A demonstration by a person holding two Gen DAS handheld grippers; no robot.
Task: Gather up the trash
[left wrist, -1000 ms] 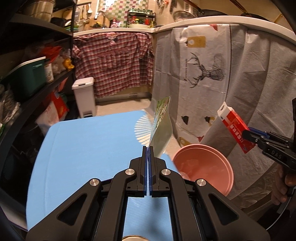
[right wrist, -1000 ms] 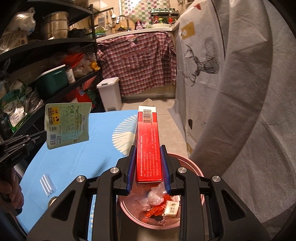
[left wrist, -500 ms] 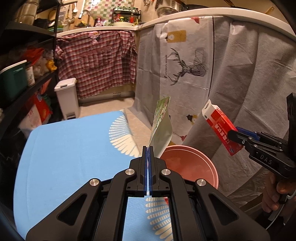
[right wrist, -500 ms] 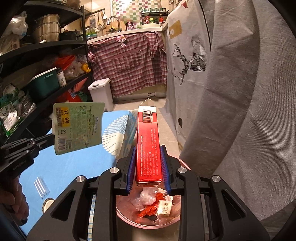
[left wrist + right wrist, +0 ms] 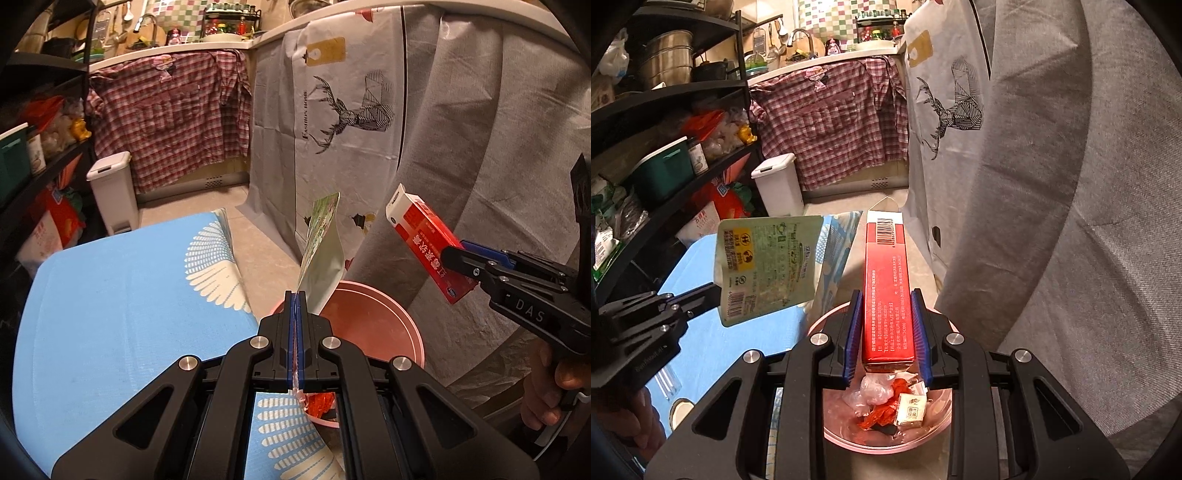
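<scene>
I see one grey non-woven cloth (image 5: 1052, 221) draped over the counter, creased, with one stag print (image 5: 347, 114) on its white panel. One table under a light blue cloth (image 5: 122, 295), matte, with white fan-shaped feather patterns along its edge. One red-and-white checked shirt (image 5: 173, 110) hangs off the far counter; one white lidded pedal bin (image 5: 112, 192) stands on the tile floor below it. One round pink plastic basin (image 5: 831, 437), translucent, sits on the floor just beside the table edge; inside I count roughly five scraps: crumpled clear plastic (image 5: 873, 389), red wrapper bits, one small square white sachet (image 5: 910, 411), something dark at the bottom I can't identify. Two grippers, both black with blue pads. My right gripper (image 5: 886, 332) is partly closed, pads pressed flat against both long sides of one red carton (image 5: 888, 291), a long rectangular cardboard box, glossy, barcode on its far end, flap open, held in the air above the basin. My left gripper (image 5: 295, 332) is pinched almost fully closed on the bottom edge of one green pouch (image 5: 768, 266), a flat printed foil bag, silver inside, curling slightly, held upright over the table edge beside the basin. On the cloth near the left hand: one clear plastic strip (image 5: 666, 382) and one round metal lid (image 5: 681, 410), partly hidden.
</scene>
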